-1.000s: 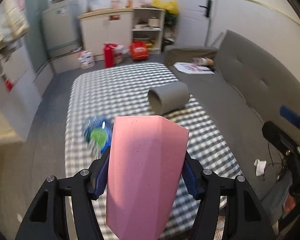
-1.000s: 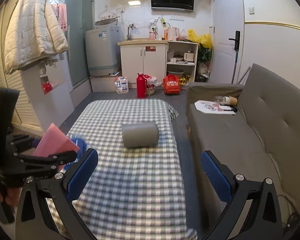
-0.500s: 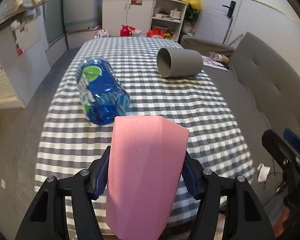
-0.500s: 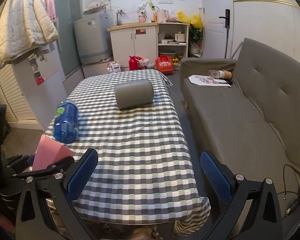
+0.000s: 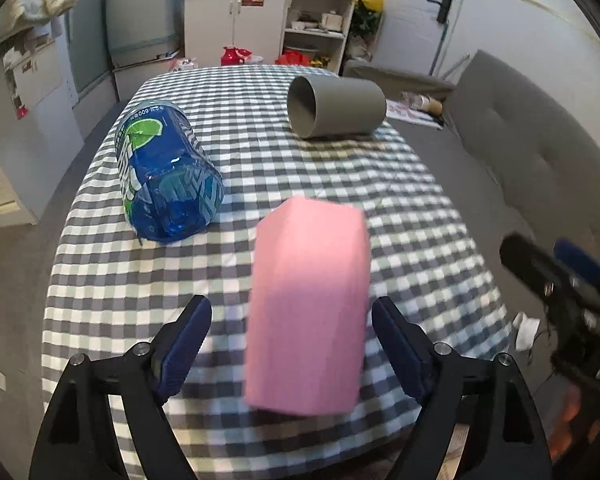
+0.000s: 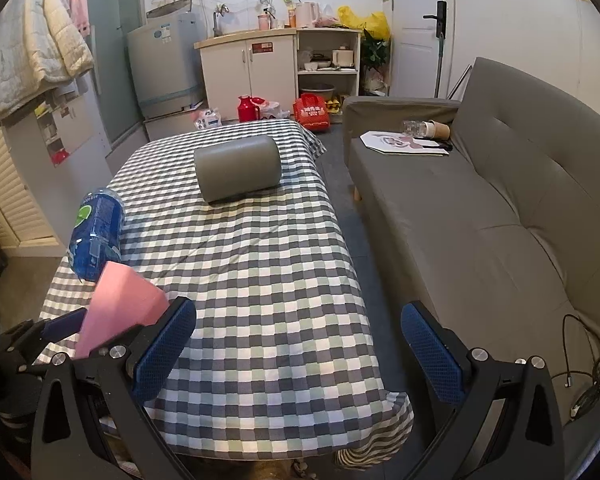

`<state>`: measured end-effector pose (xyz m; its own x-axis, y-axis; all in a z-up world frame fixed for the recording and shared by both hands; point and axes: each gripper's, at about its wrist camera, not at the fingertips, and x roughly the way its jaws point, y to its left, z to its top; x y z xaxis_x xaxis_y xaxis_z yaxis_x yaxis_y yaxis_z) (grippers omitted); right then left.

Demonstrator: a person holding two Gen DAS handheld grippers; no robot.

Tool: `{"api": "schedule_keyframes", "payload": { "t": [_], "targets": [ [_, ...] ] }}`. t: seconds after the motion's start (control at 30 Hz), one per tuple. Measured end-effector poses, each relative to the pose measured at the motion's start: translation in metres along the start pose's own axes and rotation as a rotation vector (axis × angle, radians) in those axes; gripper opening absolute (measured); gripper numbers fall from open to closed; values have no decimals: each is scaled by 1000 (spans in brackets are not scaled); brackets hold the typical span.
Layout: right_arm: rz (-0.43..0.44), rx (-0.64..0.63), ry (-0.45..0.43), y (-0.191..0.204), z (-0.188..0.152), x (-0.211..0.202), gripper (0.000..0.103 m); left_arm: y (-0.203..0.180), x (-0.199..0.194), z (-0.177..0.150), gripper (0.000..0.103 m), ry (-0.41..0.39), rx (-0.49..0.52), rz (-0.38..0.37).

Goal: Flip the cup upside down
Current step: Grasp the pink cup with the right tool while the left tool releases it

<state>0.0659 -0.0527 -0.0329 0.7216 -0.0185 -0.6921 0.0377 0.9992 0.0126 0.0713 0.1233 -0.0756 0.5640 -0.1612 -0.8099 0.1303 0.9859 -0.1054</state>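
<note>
A pink faceted cup [image 5: 308,304] stands with its closed end up on the checked tablecloth [image 5: 260,160] near the front edge. It looks a little blurred. My left gripper [image 5: 292,344] is open, with a finger on each side of the cup and a gap to both. The cup also shows in the right wrist view [image 6: 120,312] at the table's front left corner. My right gripper [image 6: 296,348] is open and empty, over the front of the table [image 6: 260,280].
A blue drink bottle [image 5: 164,176] lies on its side at the left. A grey cup [image 5: 332,106] lies on its side at the far end. A grey sofa [image 6: 500,208] runs along the table's right side. Cabinets and a fridge stand at the back.
My left gripper has opened and let go of the pink cup, which now stands on the table. Both grippers have moved closer to the table.
</note>
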Motion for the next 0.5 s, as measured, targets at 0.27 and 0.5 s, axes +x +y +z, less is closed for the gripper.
{"api": "schedule_keyframes", "payload": {
  "t": [0.27,0.5],
  "targets": [
    [-17,-26,-53,5,4,-30,103,8,-40,-15,85,-31,-10,-42],
    [-28,-38,-85,24,-2,-53,103,36,-98,-14,91,-249,16,76]
  ]
}}
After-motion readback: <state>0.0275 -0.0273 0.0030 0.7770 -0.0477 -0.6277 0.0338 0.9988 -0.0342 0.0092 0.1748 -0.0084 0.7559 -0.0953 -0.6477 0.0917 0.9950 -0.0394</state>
